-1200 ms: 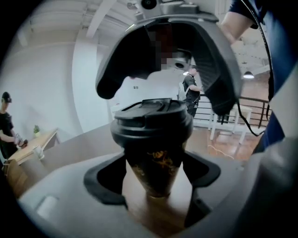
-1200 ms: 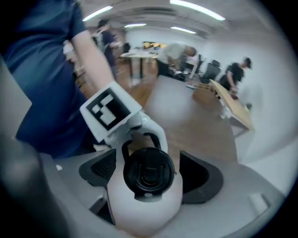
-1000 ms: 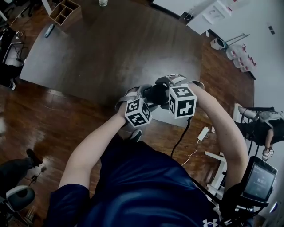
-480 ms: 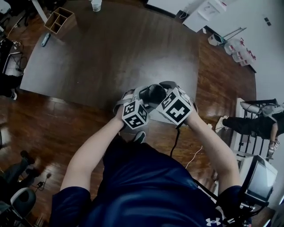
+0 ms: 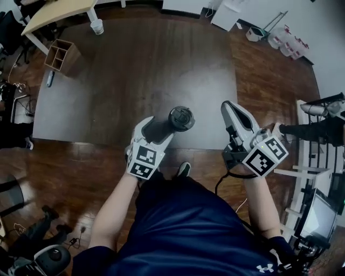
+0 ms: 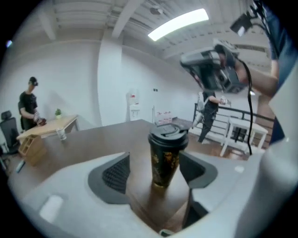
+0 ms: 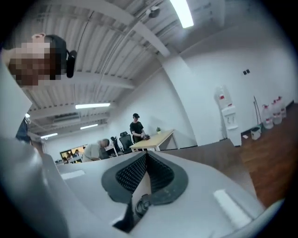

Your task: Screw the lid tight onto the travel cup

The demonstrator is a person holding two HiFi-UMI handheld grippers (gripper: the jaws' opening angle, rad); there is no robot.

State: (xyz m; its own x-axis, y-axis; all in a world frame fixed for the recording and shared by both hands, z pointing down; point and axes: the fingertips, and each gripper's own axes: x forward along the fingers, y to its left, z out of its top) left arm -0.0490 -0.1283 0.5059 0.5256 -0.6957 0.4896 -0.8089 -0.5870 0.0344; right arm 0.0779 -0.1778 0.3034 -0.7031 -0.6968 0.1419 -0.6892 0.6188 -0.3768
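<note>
A dark travel cup (image 5: 173,122) with a black lid (image 6: 168,135) stands upright on the dark table (image 5: 135,64), near its front edge. My left gripper (image 5: 156,132) reaches around the cup from the front. Its jaws are closing with the cup (image 6: 164,162) between them, and a gap shows between each pad and the cup's wall. My right gripper (image 5: 231,109) is held up to the right of the cup, well apart from it. Its pads (image 7: 156,173) meet with nothing between them. The right gripper (image 6: 212,69) also shows high at the right of the left gripper view.
At the table's far left stand a wooden organiser box (image 5: 60,54) and a small remote (image 5: 49,79). A clear plastic cup (image 5: 97,26) stands by a light wooden desk (image 5: 59,11). A person (image 6: 29,107) works at that desk. White furniture (image 6: 242,135) stands right of the table.
The right gripper has left the cup's lid, swung away to the right and shut. The left gripper stays around the cup. The head view has tilted so more of the table shows.
</note>
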